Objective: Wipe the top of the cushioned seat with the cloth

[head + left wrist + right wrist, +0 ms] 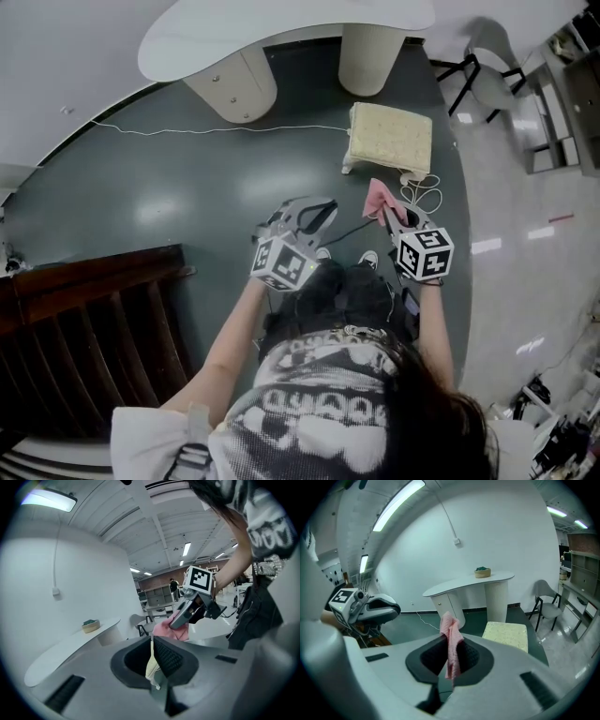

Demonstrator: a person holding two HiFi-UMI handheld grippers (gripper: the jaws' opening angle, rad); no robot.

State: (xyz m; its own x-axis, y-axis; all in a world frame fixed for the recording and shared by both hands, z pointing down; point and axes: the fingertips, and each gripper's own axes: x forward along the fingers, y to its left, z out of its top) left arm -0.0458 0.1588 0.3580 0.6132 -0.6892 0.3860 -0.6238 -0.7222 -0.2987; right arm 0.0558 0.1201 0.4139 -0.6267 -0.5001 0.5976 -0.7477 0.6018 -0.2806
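- Two grippers are held out low in front of the person, the left gripper [323,214] just beside the right gripper [388,216] and not touching it.
- To the left of the left gripper and behind it stands a dark slatted wooden piece [84,328] on the green floor [141,206].
- In the left gripper view, the left gripper [152,641] has its jaws drawn almost together, with only a slit between them. A cream sliver shows in that slit; whether it is something pinched or the seat seen beyond cannot be told.
- That same view looks across at the right gripper [185,613], with the cloth [164,629] under its tip.
- The right gripper [451,641] is clenched on the pink cloth [450,634], which stands up above the jaws and hangs down between them. In the head view the cloth [380,195] sticks out ahead of the jaws.
- The seat [391,136], cream and square, lies ahead of the right gripper on the floor, apart from the cloth. In the right gripper view, the seat [506,634] sits ahead and to the right of the jaws.
- Beyond the seat stands a white desk [468,584] with a small bowl [482,572] on top.
- Far right of the right gripper is a grey chair [546,604].
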